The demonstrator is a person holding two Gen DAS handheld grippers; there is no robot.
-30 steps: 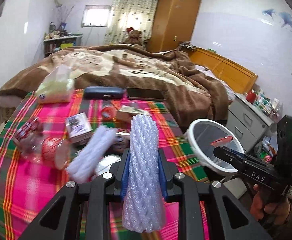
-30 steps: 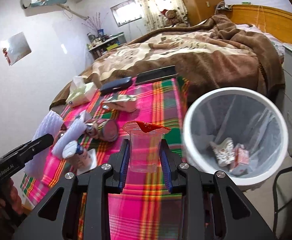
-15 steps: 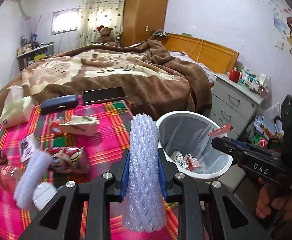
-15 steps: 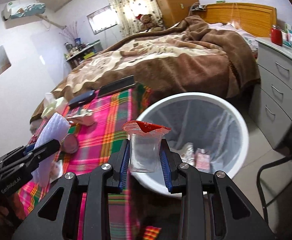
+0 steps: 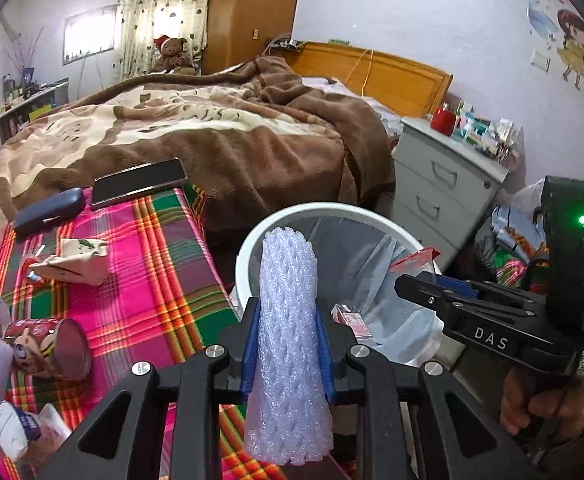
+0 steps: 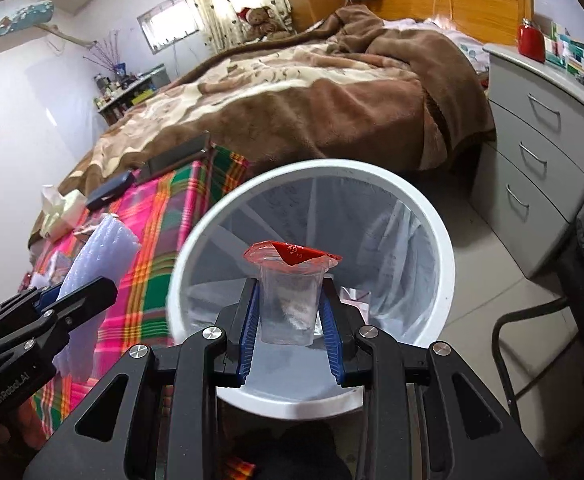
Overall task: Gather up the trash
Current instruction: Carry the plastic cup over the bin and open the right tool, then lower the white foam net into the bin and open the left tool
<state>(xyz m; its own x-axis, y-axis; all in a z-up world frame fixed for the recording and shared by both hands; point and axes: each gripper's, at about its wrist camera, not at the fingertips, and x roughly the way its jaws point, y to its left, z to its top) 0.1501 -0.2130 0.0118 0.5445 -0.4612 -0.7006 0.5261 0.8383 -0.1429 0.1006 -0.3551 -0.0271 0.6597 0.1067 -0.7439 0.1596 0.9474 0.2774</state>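
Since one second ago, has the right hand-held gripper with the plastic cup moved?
Yes. The right hand-held gripper carried the plastic cup from over the plaid cloth toward the white bin; the cup now shows against the bin's opening.

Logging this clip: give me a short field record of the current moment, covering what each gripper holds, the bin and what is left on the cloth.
left gripper: shut on white foam net sleeve, upright, seen before the bin's near rim
right gripper: shut on clear plastic cup with red peeled lid, seen over the bin's mouth
bin: white, clear liner, small cartons at the bottom
plaid cloth: crumpled carton, red can on its side
not trash, far edge: phone, dark case
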